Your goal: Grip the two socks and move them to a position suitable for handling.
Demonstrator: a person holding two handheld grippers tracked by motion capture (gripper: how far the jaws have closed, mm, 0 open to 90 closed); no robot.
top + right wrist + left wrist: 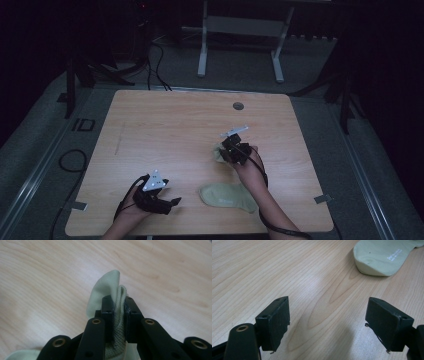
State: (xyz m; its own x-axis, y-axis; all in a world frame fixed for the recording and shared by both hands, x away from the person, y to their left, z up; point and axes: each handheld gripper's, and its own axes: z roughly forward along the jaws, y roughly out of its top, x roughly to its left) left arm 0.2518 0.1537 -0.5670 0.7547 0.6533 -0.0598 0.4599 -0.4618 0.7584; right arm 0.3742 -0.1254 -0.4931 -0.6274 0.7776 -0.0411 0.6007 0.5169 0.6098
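High view, left gripper: I hold it low at the bench's near edge, jaws spread wide with nothing between them.
Flat sock: lies on the bench, between my two hands.
Right gripper: jaws clamped on the second sock's bunched cuff, past the flat one.

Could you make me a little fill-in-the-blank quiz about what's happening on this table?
1. The right gripper is shut on a pale green ____.
2. The left gripper has its jaws ____, with nothing between them.
3. A second sock lies flat on the wooden ____.
4. That flat sock lies nearer the ____ edge of the table in the high view.

Missing words: sock; open; table; bottom
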